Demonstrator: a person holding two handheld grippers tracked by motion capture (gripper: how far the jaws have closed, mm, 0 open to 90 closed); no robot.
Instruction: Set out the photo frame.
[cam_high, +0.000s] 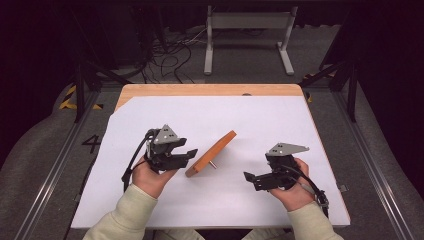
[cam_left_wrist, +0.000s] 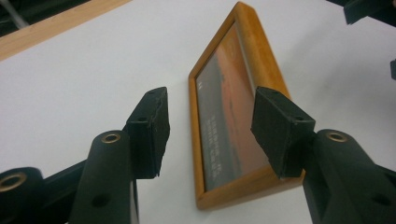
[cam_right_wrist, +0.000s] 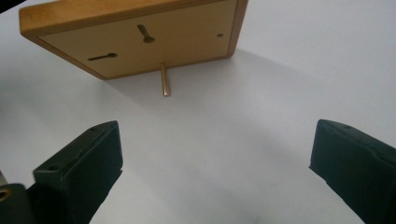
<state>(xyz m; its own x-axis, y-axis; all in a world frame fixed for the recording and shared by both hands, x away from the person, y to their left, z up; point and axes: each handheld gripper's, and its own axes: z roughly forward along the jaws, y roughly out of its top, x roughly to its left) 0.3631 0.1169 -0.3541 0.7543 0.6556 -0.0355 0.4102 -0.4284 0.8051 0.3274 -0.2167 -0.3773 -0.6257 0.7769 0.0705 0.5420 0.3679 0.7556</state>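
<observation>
Two claws (cam_high: 192, 153) (cam_high: 248, 176) gaping, nothing held, wooden picture frame (cam_high: 212, 153) propped between them, touching neither

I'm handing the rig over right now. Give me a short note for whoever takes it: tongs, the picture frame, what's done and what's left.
Left tongs: open, holding nothing, close beside the picture frame, facing its front.
Right tongs: open, empty, apart from the frame, facing its back.
Frame: standing tilted on the white sheet, propped on its back peg, free of both tongs.
Done: frame appears set up on its peg.
Left: probably only to check it stands steady and draw both hands back.
</observation>
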